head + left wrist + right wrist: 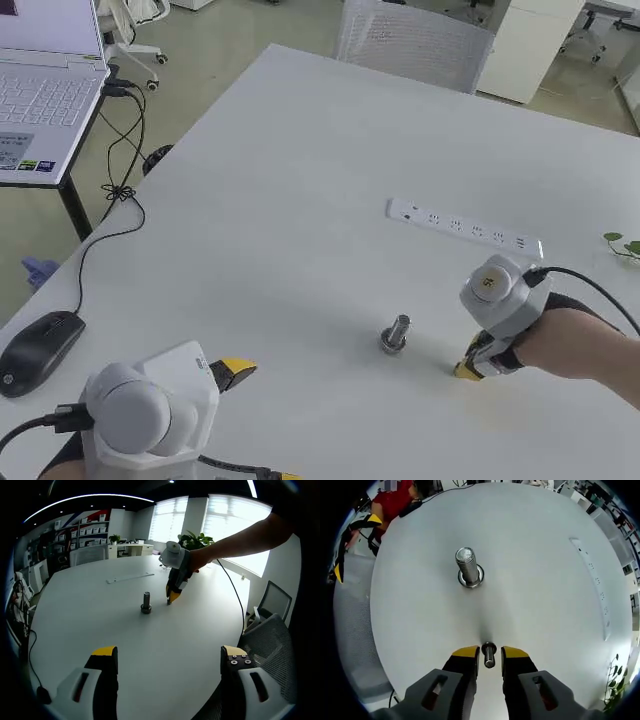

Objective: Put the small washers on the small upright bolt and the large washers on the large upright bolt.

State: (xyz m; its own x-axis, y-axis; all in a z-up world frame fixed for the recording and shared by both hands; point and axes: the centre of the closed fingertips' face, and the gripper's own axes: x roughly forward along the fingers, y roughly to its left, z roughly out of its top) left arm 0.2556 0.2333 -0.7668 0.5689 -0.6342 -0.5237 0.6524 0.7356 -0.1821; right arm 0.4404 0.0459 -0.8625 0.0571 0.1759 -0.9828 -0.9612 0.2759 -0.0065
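Hovering wide open at the left, the left gripper [169,655] is carrying nothing above the white counter [300,200]. The large bolt [395,333] is standing upright mid-counter, just left of the right gripper [468,370]. That gripper is pointing down at the counter with its jaws closely flanking the small bolt [489,654]; whether they are actually pinching it I cannot tell. The likely risk is tipping: a skewed release or sideways drag could be toppling the small bolt or nudging it toward its neighbour.
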